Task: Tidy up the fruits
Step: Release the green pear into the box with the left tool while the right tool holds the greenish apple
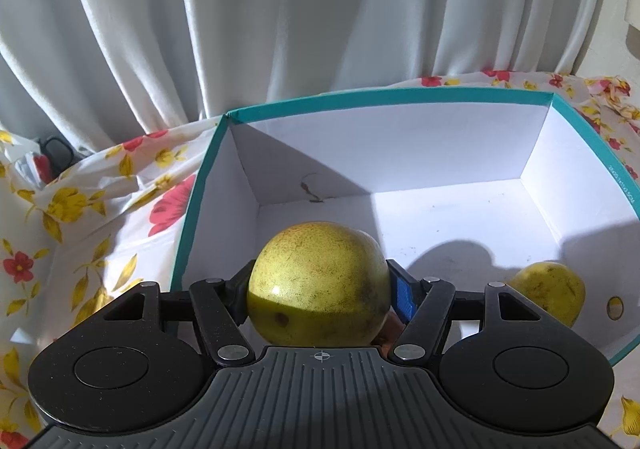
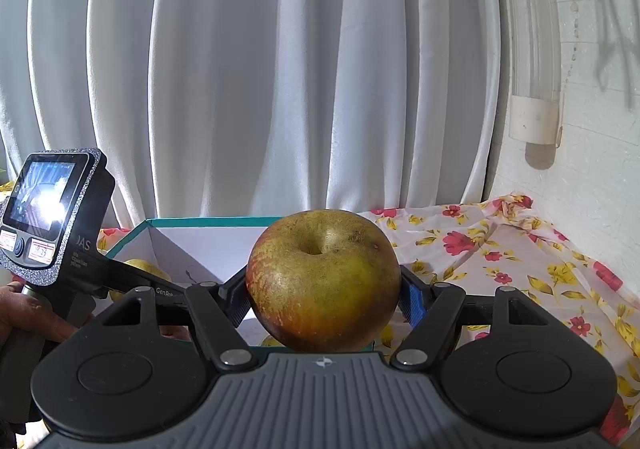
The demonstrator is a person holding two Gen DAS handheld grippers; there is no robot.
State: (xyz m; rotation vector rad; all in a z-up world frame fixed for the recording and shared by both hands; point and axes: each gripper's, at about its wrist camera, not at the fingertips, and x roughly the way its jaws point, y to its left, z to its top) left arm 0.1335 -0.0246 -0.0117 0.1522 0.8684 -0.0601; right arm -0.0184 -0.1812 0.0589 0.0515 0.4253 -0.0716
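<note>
Your left gripper (image 1: 319,289) has its fingers closed on a yellow fruit (image 1: 318,283), held over the near left part of the box (image 1: 400,95). Lower it until it sits on the white floor before you let go, and set it apart from the second fruit (image 1: 550,291), which lies at the near right of the box, so neither rolls into the other. Open the fingers slowly; a round fruit will likely roll if dropped.

Your right gripper (image 2: 323,289) is clamped on an apple (image 2: 323,281), which hangs in the air near the box's right side, not yet over it. Hold it back until the left gripper is out of the way, then bring it in over the rim.

The left view alone shows the box floor and the fruit already inside. The right view alone shows the left gripper's screen (image 2: 40,189) and your hand (image 2: 24,313) on it, plus the flowered cloth (image 2: 520,269) to the right of the box.
</note>
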